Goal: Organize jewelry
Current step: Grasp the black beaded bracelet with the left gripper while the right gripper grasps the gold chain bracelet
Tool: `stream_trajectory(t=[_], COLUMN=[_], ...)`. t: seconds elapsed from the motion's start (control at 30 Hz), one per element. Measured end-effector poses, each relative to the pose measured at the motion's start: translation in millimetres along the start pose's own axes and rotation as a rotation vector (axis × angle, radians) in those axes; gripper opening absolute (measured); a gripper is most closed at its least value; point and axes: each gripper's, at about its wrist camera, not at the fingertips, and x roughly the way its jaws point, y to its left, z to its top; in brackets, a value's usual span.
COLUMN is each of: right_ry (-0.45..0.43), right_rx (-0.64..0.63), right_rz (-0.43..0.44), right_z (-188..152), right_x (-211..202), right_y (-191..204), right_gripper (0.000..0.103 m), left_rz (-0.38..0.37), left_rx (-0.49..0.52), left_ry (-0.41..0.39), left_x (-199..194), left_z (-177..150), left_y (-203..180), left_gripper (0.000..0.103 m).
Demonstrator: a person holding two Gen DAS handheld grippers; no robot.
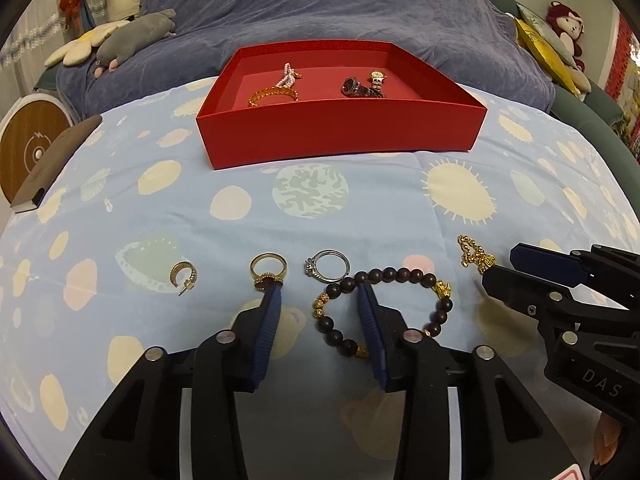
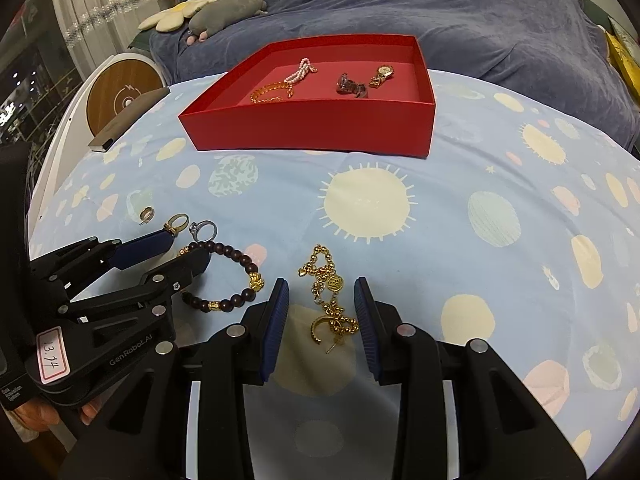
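Left tongs (image 1: 320, 300): part-open, gripping nothing; gold ring (image 1: 268, 270) at left tip, beaded bracelet (image 1: 384, 312) under right tip.
Right tongs (image 2: 321, 292): part-open, astride gold chain bracelet (image 2: 330, 300), not pinching.
Red box (image 1: 340, 132): far.

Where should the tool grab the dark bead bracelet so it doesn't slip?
Probably best to pinch the dark bead bracelet across one side of its loop, from above. It lies flat and open on the cloth, so one finger can go inside the ring and one outside, closing on the strand of round beads.

Two watches (image 1: 362, 86), two rings (image 1: 268, 270), two earrings (image 1: 183, 276), four bracelets (image 1: 384, 312), one box (image 1: 340, 132).
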Motion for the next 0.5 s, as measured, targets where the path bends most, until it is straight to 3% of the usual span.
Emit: stream_trajectory(t=[0.13, 0.5], right_ry=[0.008, 0.002], right_rx=[0.003, 0.02], right_rz=[0.003, 0.018], right_z=[-1, 2], right_x=[2, 0], right_y=[0, -1], right_gripper=[0.033, 0.033], left_rz=[-0.007, -0.127], left_rx=[0.026, -0.036], left_ry=[0.0, -0.028], left_x=[-2, -38], left_z=[0, 8], left_y=[-3, 11], left_gripper=[0.006, 0.002])
